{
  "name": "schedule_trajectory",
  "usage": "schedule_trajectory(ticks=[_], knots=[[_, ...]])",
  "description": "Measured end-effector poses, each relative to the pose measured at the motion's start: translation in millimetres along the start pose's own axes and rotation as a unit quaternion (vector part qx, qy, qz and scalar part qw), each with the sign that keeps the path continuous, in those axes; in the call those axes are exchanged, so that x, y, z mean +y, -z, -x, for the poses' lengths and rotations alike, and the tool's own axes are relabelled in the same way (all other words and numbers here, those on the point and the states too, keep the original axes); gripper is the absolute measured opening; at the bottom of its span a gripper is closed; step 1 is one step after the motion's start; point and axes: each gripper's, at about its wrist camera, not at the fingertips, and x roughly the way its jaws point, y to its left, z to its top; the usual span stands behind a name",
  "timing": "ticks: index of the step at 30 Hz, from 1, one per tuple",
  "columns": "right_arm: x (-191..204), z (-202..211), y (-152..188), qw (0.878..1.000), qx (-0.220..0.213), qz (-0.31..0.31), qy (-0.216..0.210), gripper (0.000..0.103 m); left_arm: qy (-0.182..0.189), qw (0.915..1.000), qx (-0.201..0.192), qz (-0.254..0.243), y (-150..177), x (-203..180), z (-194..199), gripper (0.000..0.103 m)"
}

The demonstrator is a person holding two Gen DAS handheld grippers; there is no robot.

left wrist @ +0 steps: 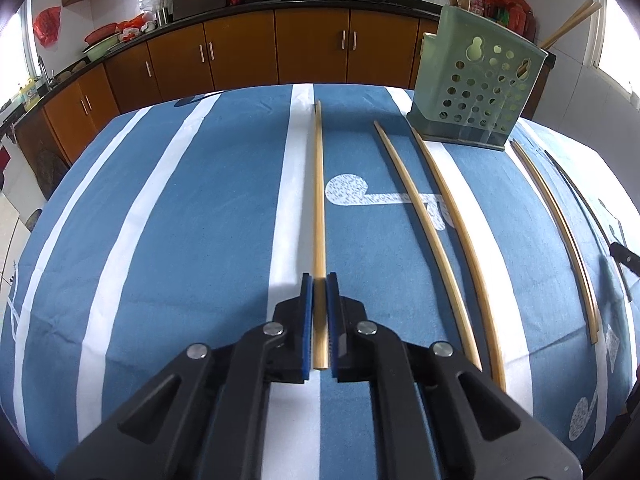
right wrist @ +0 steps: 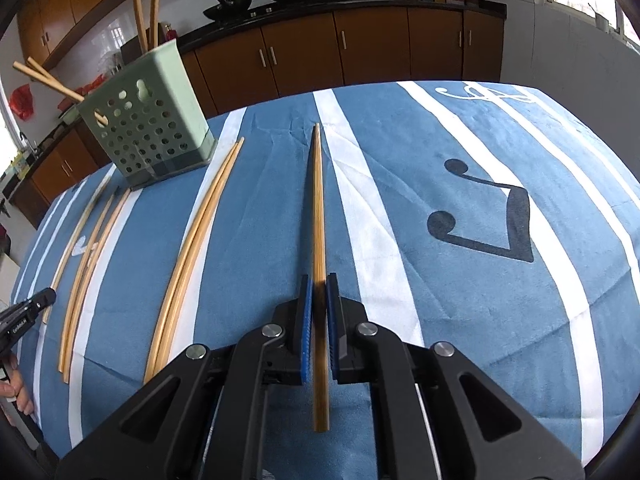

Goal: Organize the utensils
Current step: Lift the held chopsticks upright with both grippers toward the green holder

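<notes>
My left gripper (left wrist: 319, 279) is shut on a pale wooden chopstick (left wrist: 319, 200) that points away over the striped blue cloth. Right of it lie two single chopsticks (left wrist: 416, 216) and a pair (left wrist: 560, 232). The green perforated holder (left wrist: 476, 92) stands at the far right with several chopsticks upright in it. My right gripper (right wrist: 319, 279) is shut on what looks like two darker chopsticks held together (right wrist: 318, 208). In the right wrist view the holder (right wrist: 148, 136) stands far left, with a loose pair (right wrist: 192, 248) and more chopsticks (right wrist: 92, 248) lying beside it.
The table wears a blue cloth (right wrist: 480, 160) with white stripes and music notes. Brown kitchen cabinets (left wrist: 240, 52) and a dark counter with woks run behind it. The left gripper's tip (right wrist: 44, 299) and a hand (right wrist: 16, 388) show at the left edge of the right wrist view.
</notes>
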Motion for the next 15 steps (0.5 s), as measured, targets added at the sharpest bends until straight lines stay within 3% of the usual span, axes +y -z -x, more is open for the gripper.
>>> schedule_trajectory(ticks=[9,15], knots=[[-6,46,-30,0.996,-0.083,-0.014,-0.008,0.008,0.012,0.9973,-0.070,0.018,-26,8,50,0.008],[-7,75,-51,0.990,-0.137,-0.016,-0.013,0.008,0.027,0.9909,-0.128,0.033,-48,13,90,0.008]])
